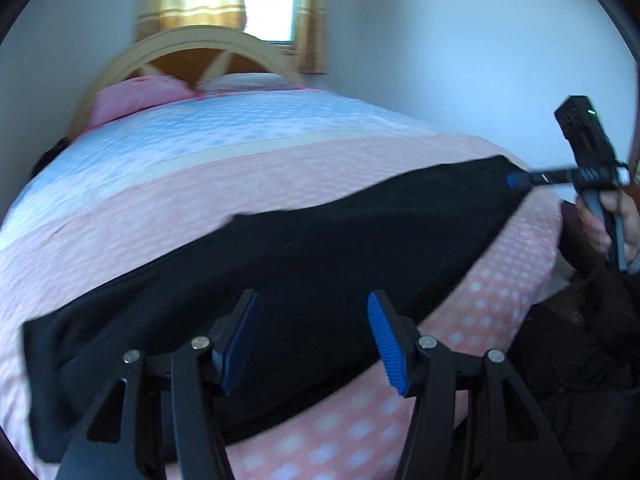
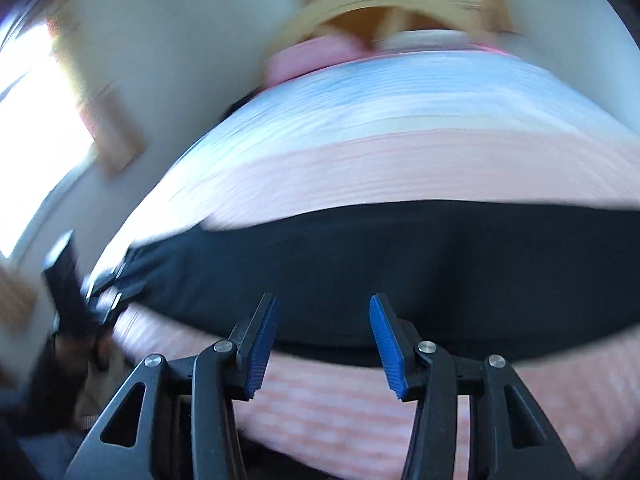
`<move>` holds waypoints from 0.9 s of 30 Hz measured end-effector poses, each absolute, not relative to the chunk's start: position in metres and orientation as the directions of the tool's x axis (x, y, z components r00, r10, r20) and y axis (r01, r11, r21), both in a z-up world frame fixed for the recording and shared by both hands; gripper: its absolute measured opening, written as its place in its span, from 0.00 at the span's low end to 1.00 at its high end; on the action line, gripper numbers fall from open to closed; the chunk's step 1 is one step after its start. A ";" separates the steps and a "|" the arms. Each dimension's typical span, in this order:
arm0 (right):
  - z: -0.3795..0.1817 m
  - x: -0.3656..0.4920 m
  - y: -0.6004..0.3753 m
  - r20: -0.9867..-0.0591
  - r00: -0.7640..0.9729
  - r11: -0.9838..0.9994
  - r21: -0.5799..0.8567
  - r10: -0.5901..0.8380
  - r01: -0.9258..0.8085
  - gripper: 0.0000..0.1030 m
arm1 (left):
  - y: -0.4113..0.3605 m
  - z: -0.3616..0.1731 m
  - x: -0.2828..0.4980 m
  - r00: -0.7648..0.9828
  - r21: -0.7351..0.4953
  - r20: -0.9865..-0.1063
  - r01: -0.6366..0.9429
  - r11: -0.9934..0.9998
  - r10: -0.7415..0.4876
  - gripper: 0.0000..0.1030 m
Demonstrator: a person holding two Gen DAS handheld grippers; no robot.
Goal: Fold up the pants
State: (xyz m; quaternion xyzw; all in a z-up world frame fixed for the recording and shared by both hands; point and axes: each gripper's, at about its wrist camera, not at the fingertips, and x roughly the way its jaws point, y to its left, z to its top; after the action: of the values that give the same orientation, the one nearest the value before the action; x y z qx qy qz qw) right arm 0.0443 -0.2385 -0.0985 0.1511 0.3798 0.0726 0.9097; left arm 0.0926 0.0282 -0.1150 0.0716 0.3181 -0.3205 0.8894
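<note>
Black pants (image 1: 320, 248) lie flat in a long band across the pink part of the bed. My left gripper (image 1: 314, 300) hovers open above the near edge of the pants, nothing between its blue pads. In the left wrist view my right gripper (image 1: 516, 180), held by a hand (image 1: 604, 224), has its tips at the far right end of the pants. The right wrist view is blurred. It shows the pants (image 2: 400, 264) just ahead of my right gripper (image 2: 323, 304), whose fingers stand apart and empty. The left gripper (image 2: 106, 300) is a dark blur at the pants' left end.
The bed cover (image 1: 200, 184) is pink with white dots near me and pale blue further back. Pink pillows (image 1: 132, 98) and a curved wooden headboard (image 1: 188, 46) lie beyond. White walls and a curtained window (image 1: 268, 0) stand behind. The bed's edge drops away at right.
</note>
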 end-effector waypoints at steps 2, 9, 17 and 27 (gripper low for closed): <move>-0.095 0.030 -0.297 -0.661 0.740 0.927 0.345 0.126 0.150 0.48 | 0.010 -0.116 0.093 0.572 -0.075 -0.616 0.642 0.763 -0.542 0.57; -0.113 -0.005 -0.448 -0.698 0.706 0.741 0.410 -0.120 0.531 0.48 | -0.013 -0.128 0.099 0.547 -0.109 -0.640 0.631 0.768 -0.540 0.57; -0.128 0.018 -0.471 -0.721 0.690 0.760 0.414 -0.061 0.501 0.07 | -0.009 -0.136 0.104 0.533 -0.129 -0.666 0.606 0.785 -0.521 0.57; -0.137 0.008 -0.495 -0.733 0.672 0.766 0.368 -0.110 0.527 0.06 | -0.056 -0.122 0.084 0.469 -0.042 -0.655 0.760 0.648 -0.592 0.57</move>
State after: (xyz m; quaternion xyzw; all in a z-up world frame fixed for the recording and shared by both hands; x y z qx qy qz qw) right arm 0.0081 -0.4946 -0.1375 0.2888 0.3611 -0.1837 0.8674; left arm 0.0842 -0.0561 -0.1218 0.1288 0.3260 -0.3991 0.8473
